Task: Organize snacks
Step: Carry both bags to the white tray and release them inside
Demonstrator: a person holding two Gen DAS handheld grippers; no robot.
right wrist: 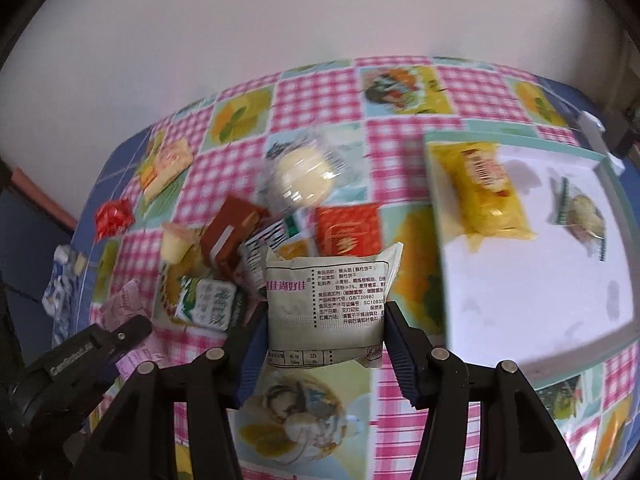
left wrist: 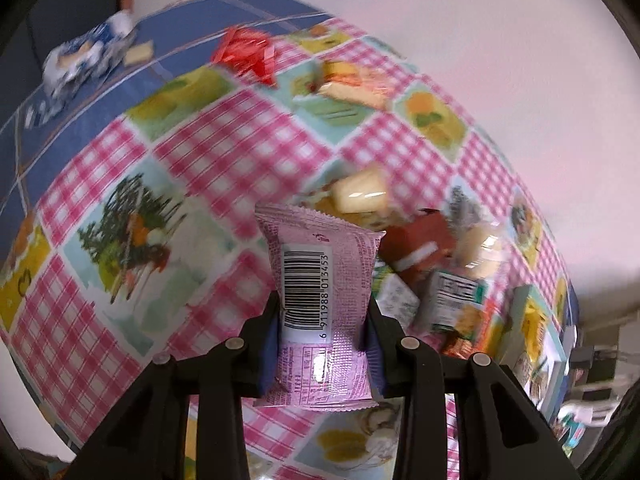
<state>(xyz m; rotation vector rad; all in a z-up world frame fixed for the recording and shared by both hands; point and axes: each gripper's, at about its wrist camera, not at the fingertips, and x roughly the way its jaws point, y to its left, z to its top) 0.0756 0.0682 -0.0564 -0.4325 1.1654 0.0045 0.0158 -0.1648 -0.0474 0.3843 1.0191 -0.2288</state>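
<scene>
Jaws clamp pink packet [left wrist: 320,300] and white packet [right wrist: 328,304].

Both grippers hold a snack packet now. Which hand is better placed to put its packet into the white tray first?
Probably the right. The right gripper grips the white packet just beside the white tray. From the left gripper, holding the pink packet, the tray lies beyond the snack pile.

The tablecloth [right wrist: 404,148] is pink-and-white check with pale blue and yellow picture squares, edged in dark blue. On it, the tray [right wrist: 516,276] is white with a mint-green rim. Left of the tray lie a pink packet [left wrist: 320,304], a cream packet [right wrist: 326,308] and a crinkled red wrapper [right wrist: 113,218].
</scene>
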